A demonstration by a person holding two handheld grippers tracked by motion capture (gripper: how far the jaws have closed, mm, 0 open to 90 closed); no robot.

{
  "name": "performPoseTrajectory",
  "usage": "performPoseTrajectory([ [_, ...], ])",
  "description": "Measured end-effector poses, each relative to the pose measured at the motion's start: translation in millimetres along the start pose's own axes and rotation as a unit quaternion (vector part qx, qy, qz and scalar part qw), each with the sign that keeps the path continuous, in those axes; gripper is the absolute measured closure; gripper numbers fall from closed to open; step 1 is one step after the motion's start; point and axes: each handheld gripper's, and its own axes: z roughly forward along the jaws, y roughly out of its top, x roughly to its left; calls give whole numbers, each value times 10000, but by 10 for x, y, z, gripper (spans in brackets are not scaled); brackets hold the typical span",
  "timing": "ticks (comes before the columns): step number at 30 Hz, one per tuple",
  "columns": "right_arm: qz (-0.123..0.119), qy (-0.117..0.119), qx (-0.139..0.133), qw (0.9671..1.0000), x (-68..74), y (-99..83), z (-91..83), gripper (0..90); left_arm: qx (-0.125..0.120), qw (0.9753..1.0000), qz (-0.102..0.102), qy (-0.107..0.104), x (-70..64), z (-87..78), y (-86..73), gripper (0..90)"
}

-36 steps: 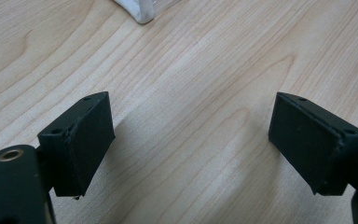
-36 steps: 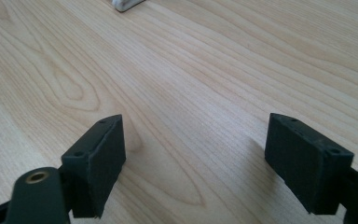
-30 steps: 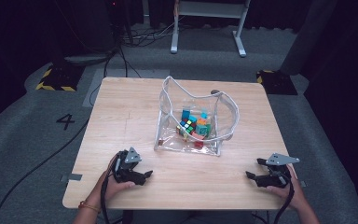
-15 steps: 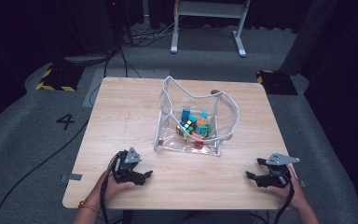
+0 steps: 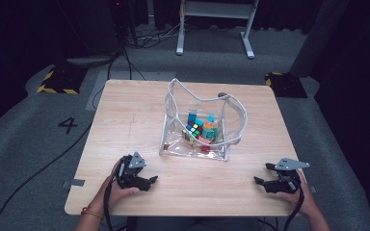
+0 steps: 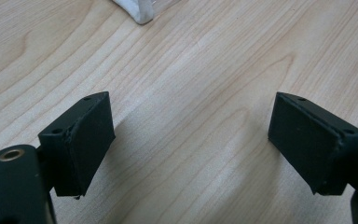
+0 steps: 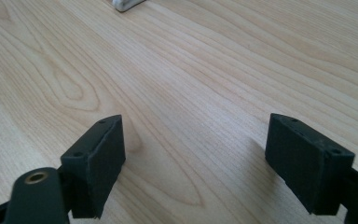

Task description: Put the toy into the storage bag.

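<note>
A clear plastic bag (image 5: 200, 122) with white edging stands open at the middle of the wooden table (image 5: 130, 115). Several small coloured cubes (image 5: 200, 131) lie inside it. My left gripper (image 5: 150, 181) rests near the front left edge, open, nothing between its jaws. My right gripper (image 5: 261, 182) rests near the front right edge, also open and empty. In the left gripper view my left gripper (image 6: 191, 140) looks along bare wood toward a corner of the bag (image 6: 137, 9). In the right gripper view my right gripper (image 7: 193, 156) faces bare wood, with a bag corner (image 7: 126, 4) at the top.
The table stands on grey carpet marked with a "4" (image 5: 69, 125). Black cables (image 5: 125, 57) and a white metal frame (image 5: 212, 24) lie beyond the far edge. Yellow-black striped blocks (image 5: 55, 79) sit on the floor at the far corners.
</note>
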Motion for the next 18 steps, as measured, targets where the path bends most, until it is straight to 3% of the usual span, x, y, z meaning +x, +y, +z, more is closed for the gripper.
performPoseTrajectory([
  [18, 2, 11, -8, 10000, -2, 2, 4, 197, 8, 10000, -5, 21, 1, 7, 8, 140],
])
